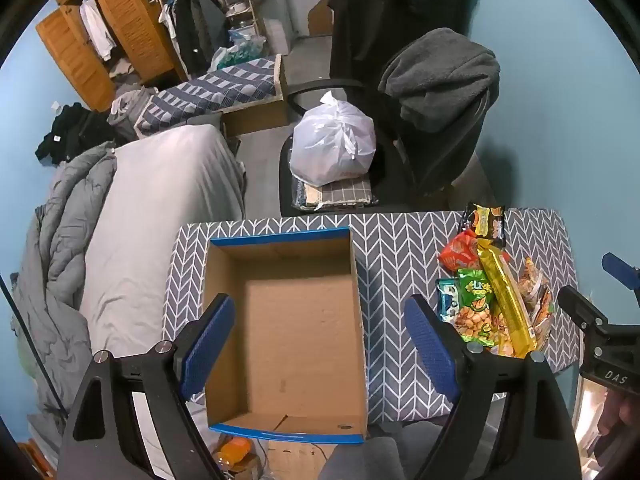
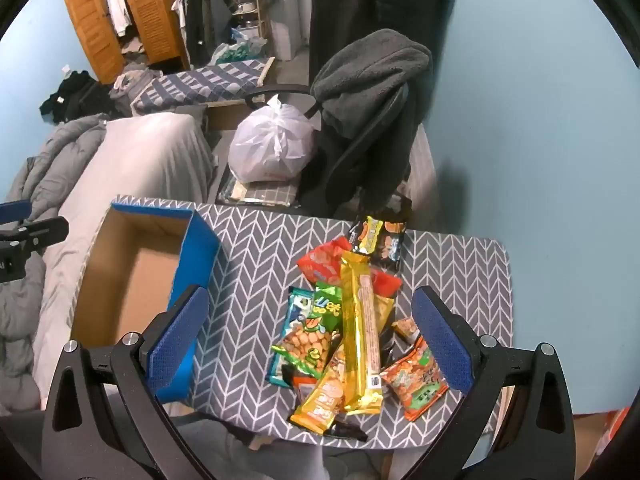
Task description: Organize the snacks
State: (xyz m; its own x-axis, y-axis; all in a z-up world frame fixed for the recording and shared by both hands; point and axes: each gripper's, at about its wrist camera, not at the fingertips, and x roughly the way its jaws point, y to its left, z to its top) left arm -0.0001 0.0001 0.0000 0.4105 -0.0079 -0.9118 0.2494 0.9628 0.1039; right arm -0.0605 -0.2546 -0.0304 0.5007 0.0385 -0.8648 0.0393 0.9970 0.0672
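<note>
An empty cardboard box with blue rims sits on the left of a small table; it also shows in the right wrist view. A pile of snack packets lies on the right of the table, with a long gold packet on top; the pile also shows in the left wrist view. My left gripper is open and empty above the box. My right gripper is open and empty above the pile.
The table has a grey chevron cloth. Behind it stands an office chair with a white plastic bag on its seat and a grey garment on its back. A bed is at the left.
</note>
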